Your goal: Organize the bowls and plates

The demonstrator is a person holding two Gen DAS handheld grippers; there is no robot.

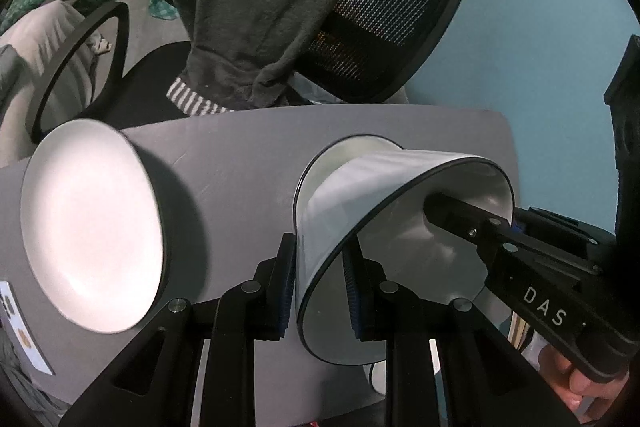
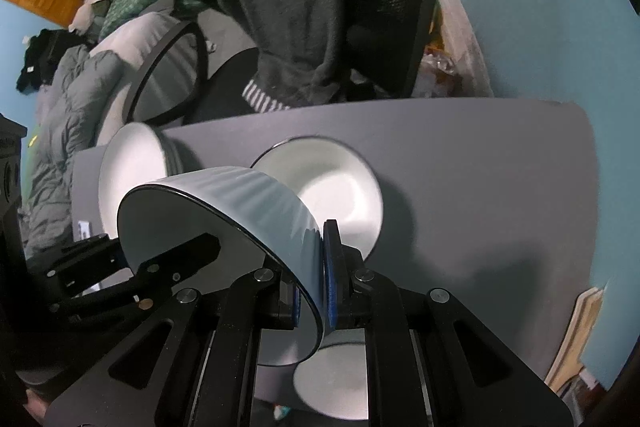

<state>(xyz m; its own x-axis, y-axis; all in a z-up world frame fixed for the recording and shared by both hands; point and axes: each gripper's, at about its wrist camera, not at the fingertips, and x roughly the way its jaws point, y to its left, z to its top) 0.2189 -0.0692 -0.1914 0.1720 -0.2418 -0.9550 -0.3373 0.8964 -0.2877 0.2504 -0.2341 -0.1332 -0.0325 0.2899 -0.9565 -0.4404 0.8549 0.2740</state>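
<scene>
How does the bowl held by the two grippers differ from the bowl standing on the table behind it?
The held bowl is tipped on its side above the table, its rim clamped by the left gripper and the right gripper; the far bowl rests on the table, untouched. The held bowl shows its ribbed outer wall; the far bowl shows mostly its inside. Both are white with dark rims.

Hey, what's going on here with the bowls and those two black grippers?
A person is sorting dishes on a gray table with two handheld grippers. Both the left gripper and the right gripper are clamped on the rim of one ribbed bowl, on opposite sides, holding it tilted above the table. A second bowl sits on the table just behind it. A white plate lies off to the left, and another white dish shows beneath the held bowl.
</scene>
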